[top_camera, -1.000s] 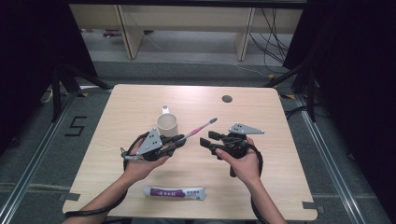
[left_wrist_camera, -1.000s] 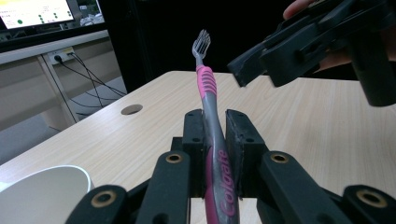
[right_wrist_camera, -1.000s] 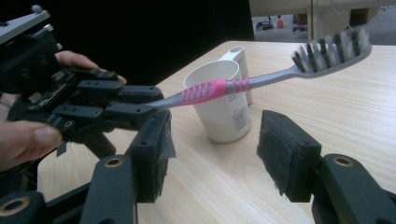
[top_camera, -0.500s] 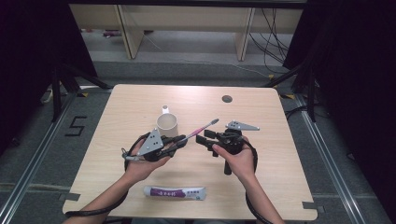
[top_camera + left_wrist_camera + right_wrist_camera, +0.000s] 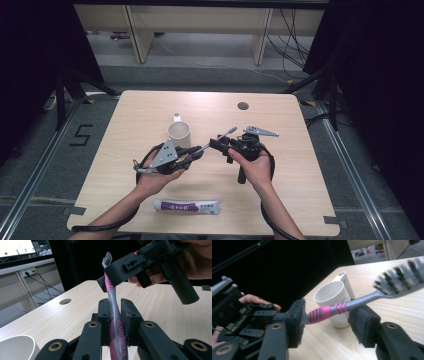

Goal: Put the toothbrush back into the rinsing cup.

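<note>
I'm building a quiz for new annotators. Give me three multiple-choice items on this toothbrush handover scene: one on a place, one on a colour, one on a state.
1. Where does the toothpaste tube lie?
A. at the table's near edge, between the person's forearms
B. inside the cup
C. beside the round hole in the table

2. What colour is the toothbrush handle?
A. green and white
B. pink and grey
C. all black

3. How does the left gripper stand?
A. wide open over the cup
B. lying flat on the table
C. shut on the toothbrush

Answers:
1 A: the high view shows the tube near the front edge, apart from the cup.
2 B: both gripper views show a pink grip with a grey neck.
3 C: the left gripper view shows both pads pressing the handle, while the right gripper has just been closing around the neck, its pads not yet clamped.
</note>
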